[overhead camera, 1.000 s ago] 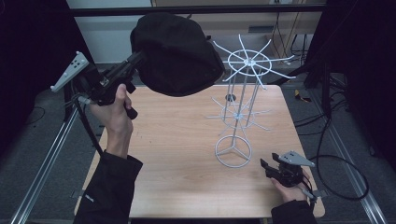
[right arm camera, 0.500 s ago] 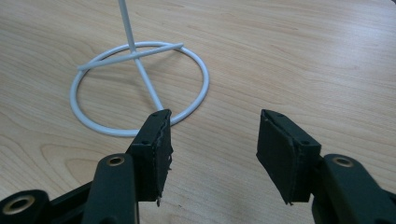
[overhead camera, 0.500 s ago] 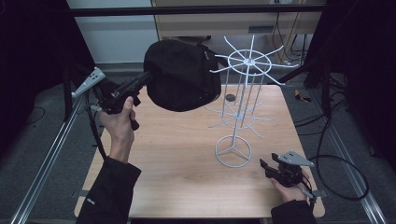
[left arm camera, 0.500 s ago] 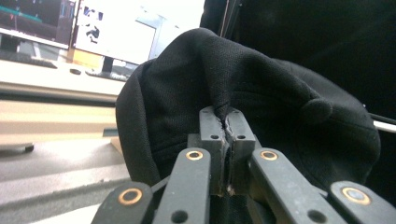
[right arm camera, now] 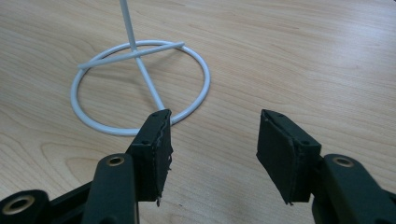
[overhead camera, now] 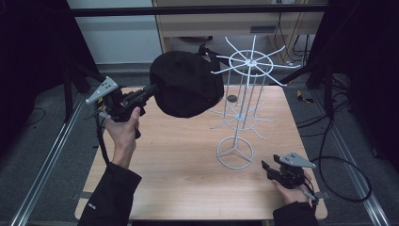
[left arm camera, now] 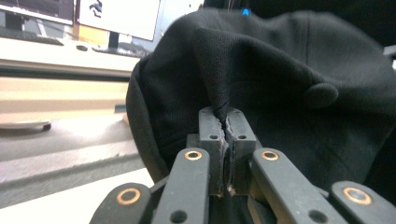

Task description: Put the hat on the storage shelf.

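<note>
The black cap (overhead camera: 187, 89) hangs in the air above the table's (overhead camera: 179, 160) far-left part, at about nine o'clock from the top ring of the white wire rack (overhead camera: 244, 94) and just beside its nearest prongs. The left gripper (left arm camera: 223, 122) is clenched on a thin fold of the cap's fabric; so small a pinch may slip, and I judge the cloth could snag a prong and tip the light rack. The right gripper (right arm camera: 212, 140), jaws spread and empty, rests near the rack's base ring at about four o'clock. The cap's brim and inside are hidden, and the rack's far prongs blur into the background.
</note>
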`<state>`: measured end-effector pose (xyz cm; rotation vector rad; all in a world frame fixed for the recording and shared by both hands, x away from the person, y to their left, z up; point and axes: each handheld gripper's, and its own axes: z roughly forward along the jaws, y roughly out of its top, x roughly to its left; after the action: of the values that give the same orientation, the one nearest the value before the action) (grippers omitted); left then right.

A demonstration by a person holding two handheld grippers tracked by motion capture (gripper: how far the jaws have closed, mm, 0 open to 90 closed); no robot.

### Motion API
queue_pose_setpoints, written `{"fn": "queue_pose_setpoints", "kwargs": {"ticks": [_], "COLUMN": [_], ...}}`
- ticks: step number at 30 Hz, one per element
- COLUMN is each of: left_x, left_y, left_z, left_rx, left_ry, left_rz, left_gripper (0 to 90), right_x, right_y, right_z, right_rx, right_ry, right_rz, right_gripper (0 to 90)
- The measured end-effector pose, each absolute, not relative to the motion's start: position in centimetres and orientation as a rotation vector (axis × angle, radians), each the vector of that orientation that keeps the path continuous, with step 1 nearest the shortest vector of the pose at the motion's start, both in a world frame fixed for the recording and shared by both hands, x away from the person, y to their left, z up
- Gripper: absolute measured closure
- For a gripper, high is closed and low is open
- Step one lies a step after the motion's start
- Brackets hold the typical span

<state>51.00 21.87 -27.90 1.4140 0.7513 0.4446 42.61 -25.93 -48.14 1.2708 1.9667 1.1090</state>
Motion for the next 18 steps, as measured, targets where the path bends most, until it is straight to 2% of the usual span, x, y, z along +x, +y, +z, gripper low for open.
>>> {"fn": "queue_pose_setpoints", "kwargs": {"ticks": [18], "left_x": [52.6], "left_y": [18.3], "left_z": [-31.0], "left_rx": [1.59], "left_ry": [0.781], "left_rz": [0.412], "left_gripper": [86.4], "right_x": [42.6], "right_y": [-25.9], "right_z": [-48.1], "right_rx": [1.269], "right_ry": [1.972], "right_rz": [1.105], "right_gripper": [44.8]}}
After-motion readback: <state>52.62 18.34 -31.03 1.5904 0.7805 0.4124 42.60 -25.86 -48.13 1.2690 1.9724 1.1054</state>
